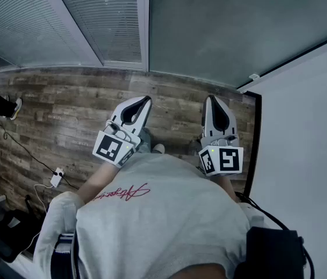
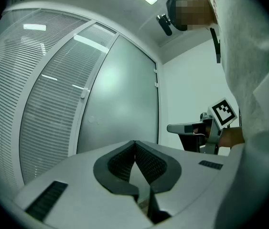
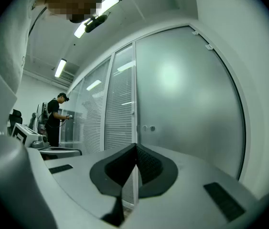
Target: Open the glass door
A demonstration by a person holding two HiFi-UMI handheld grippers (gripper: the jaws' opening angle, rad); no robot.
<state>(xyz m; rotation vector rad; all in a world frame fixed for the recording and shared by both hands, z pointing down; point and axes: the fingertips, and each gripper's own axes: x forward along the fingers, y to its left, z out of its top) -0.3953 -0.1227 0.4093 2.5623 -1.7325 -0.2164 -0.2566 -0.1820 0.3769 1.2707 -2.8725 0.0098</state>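
The frosted glass door [image 1: 239, 28] stands closed ahead of me, across a strip of wooden floor. In the right gripper view the glass door [image 3: 187, 104] fills the right half, with two small round fittings [image 3: 148, 128] at its left edge. My left gripper [image 1: 139, 102] and right gripper [image 1: 212, 100] are held side by side close to my body. Both point level at the door and touch nothing. The left gripper [image 2: 134, 143] has its tips together with nothing between them. So does the right gripper [image 3: 135, 146].
A glass partition with blinds [image 1: 93, 22] adjoins the door on the left. A white wall [image 1: 308, 144] with a black edge runs along the right. A power strip [image 1: 56, 178] and cables lie on the floor at left. Another person [image 3: 55, 120] stands further along the partition.
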